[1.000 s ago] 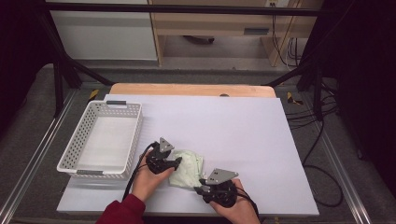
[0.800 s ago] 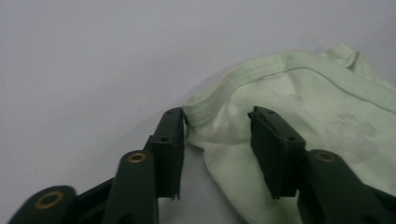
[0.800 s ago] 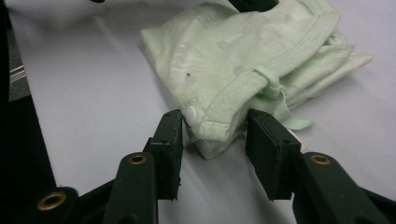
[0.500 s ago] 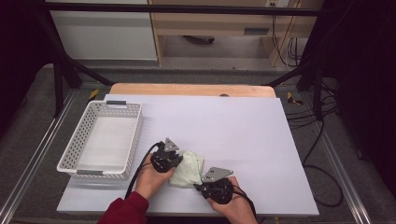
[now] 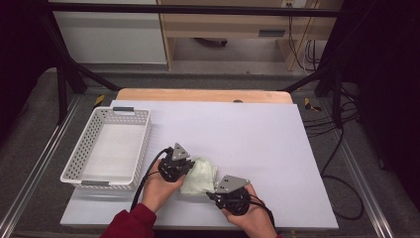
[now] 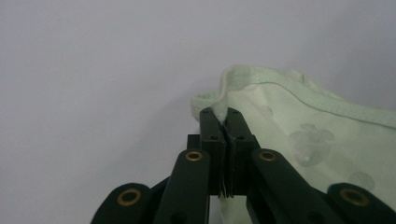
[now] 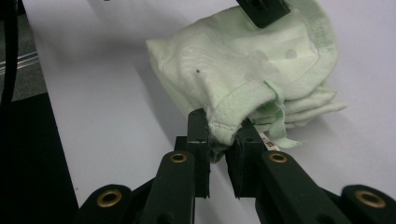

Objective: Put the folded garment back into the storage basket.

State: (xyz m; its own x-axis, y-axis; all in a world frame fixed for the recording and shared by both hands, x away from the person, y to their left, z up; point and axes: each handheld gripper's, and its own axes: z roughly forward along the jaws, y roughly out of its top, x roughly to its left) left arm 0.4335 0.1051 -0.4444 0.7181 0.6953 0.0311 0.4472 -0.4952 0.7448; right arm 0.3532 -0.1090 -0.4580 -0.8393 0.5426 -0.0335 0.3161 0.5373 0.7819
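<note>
Both sets of jaws have just been closing since the earlier frame, and each now has cloth between its pads. Since then my left gripper (image 5: 184, 166) has also crept a little toward the far edge of the table (image 5: 257, 129) along the cloth's left side, while the right one has barely shifted.

From the left gripper view I see the left gripper (image 6: 223, 122) pressed nearly together on a thin hemmed edge of the pale green cloth (image 6: 303, 126), which stands up between the pad tips. From the right gripper view, the right gripper (image 7: 222, 125) pinches a thicker stitched corner of the cloth (image 7: 243, 60), so its jaws stand slightly apart around the bunched fabric.

On the high view the cloth (image 5: 199, 174) lies crumpled on the table near its near edge, left of the middle, between my two grippers. My right gripper (image 5: 218, 190) sits at its near right corner. The white basket (image 5: 140, 148) stands just left of my left hand, along the table's left edge.
</note>
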